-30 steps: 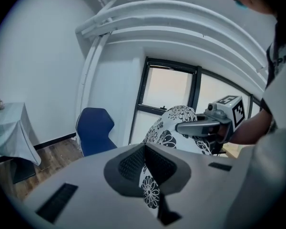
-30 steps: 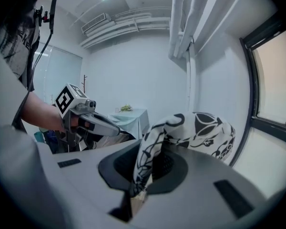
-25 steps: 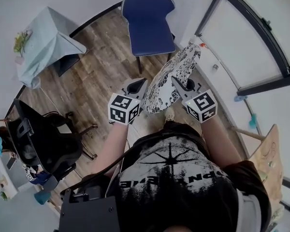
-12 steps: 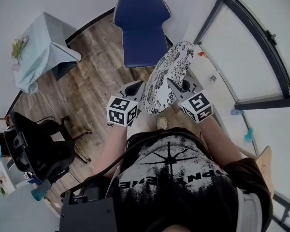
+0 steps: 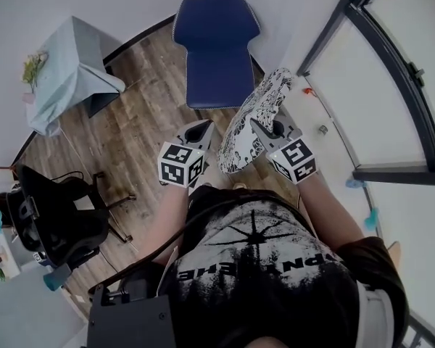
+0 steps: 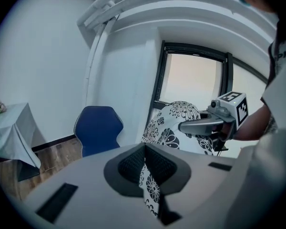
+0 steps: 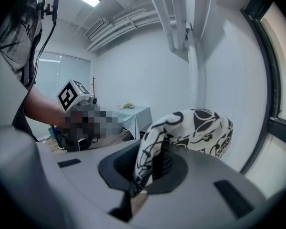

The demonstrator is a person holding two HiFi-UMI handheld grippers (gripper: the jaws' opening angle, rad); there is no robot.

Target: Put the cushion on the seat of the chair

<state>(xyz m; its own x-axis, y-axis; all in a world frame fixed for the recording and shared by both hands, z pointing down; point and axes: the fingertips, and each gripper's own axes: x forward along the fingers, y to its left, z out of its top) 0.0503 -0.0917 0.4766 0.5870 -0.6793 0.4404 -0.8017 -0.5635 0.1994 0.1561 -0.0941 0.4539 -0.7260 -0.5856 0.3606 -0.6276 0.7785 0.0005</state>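
The cushion (image 5: 254,125) has come nearer the chair (image 5: 217,64); the jaws of the left gripper (image 6: 144,165) and right gripper (image 7: 150,167) each pinch its edge between them.

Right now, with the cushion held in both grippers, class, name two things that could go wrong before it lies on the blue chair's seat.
1. The left gripper and right gripper each pinch only a thin edge of the cushion; one grip could slip, dropping it on the floor.
2. The cushion stands on edge, short of the seat; released so, it may tip off.
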